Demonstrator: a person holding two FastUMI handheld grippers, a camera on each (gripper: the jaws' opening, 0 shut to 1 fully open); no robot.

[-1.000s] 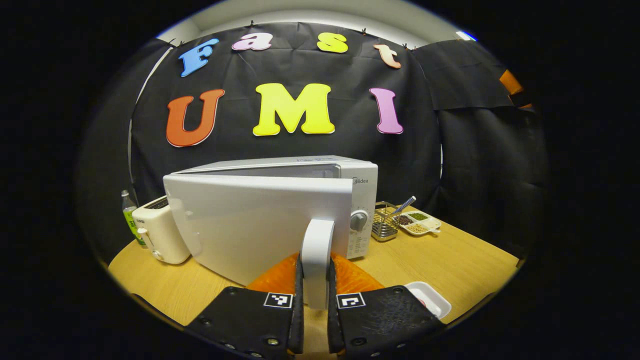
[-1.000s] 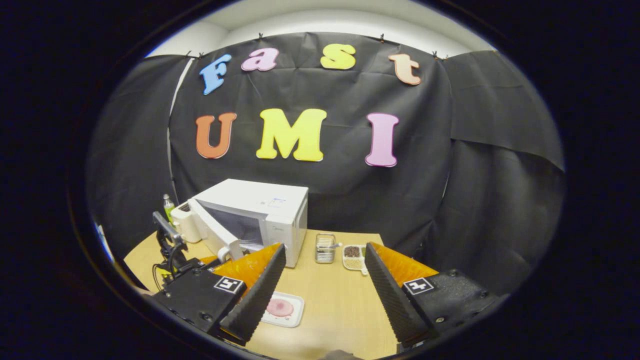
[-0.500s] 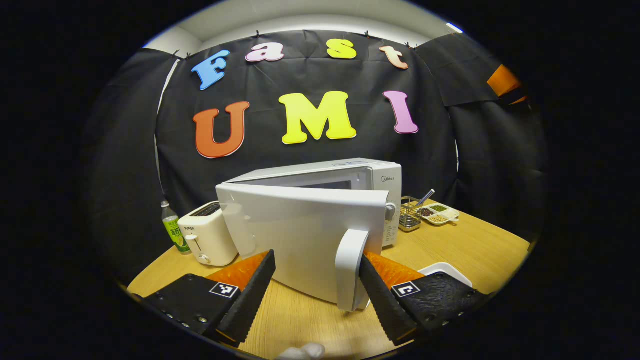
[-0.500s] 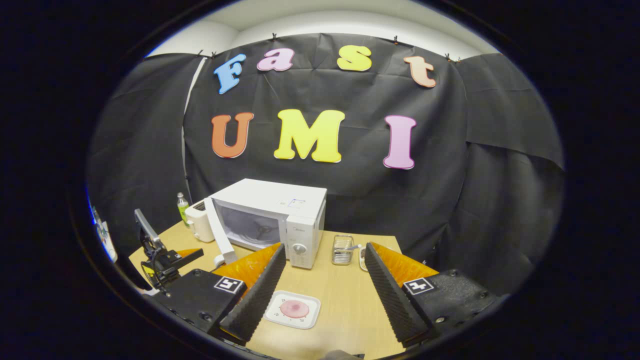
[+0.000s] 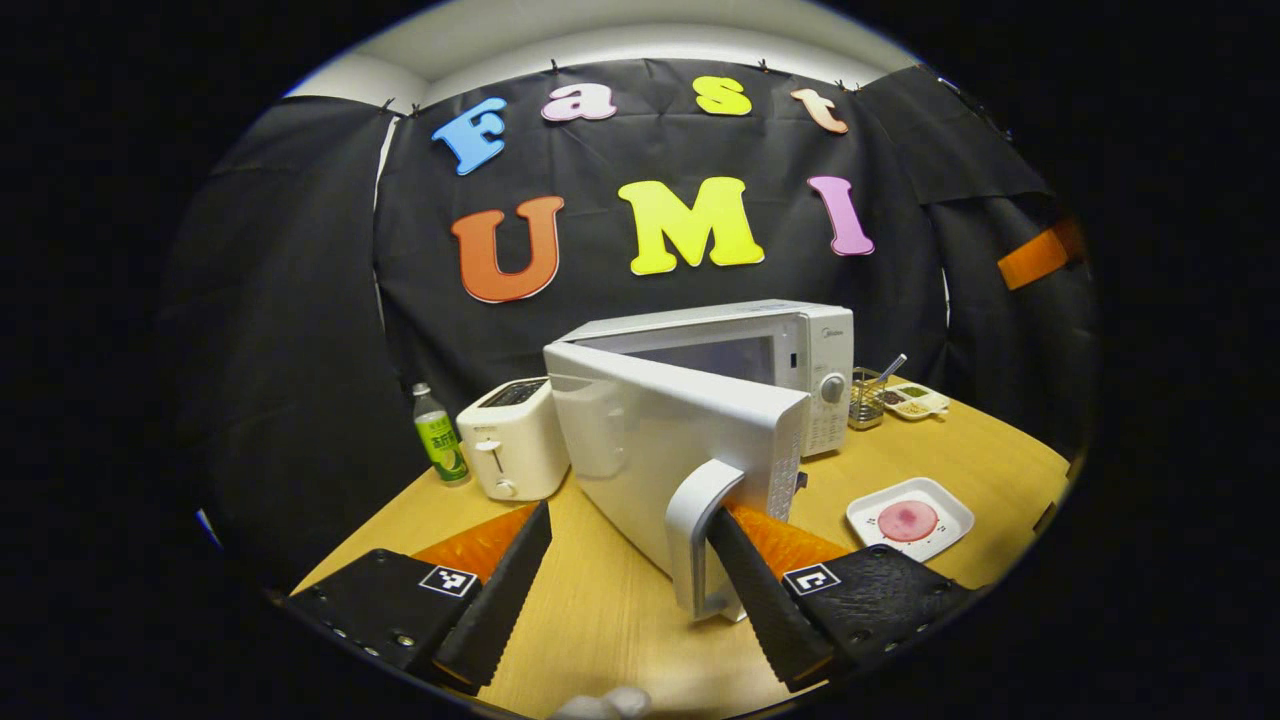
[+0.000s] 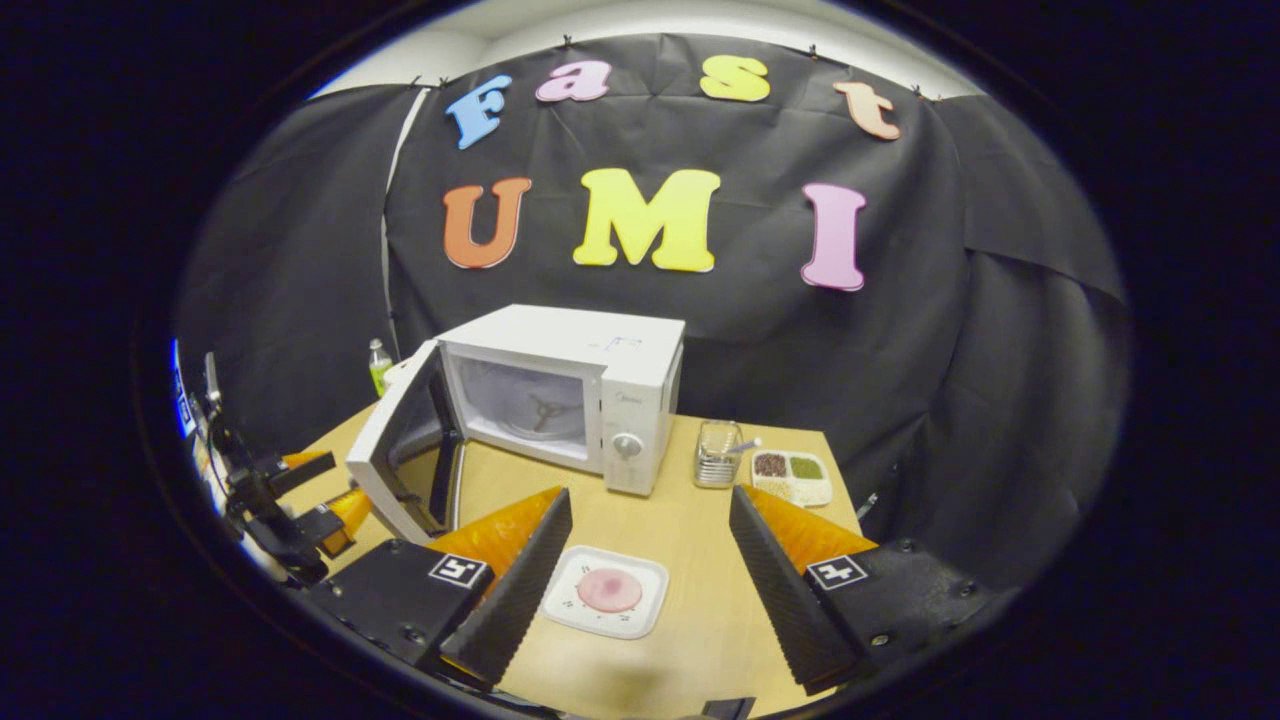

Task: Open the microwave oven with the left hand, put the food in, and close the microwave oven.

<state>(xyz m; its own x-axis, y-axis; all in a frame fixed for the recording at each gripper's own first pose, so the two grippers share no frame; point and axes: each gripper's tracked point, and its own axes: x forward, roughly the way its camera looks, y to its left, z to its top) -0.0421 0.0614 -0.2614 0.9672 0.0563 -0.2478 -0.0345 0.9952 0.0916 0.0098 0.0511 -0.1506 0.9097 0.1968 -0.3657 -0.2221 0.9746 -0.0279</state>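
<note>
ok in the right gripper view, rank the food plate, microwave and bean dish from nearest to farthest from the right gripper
1. Food plate: on the table just ahead of the right gripper, between its open fingers.
2. Microwave: farther back, to the left, door open.
3. Bean dish: back right, beside a wire basket; its depth is close to the microwave's front, so 2 and 3 are hard to separate.

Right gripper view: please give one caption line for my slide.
Open hand-held gripper above the food plate, facing the microwave with its door open.
</note>
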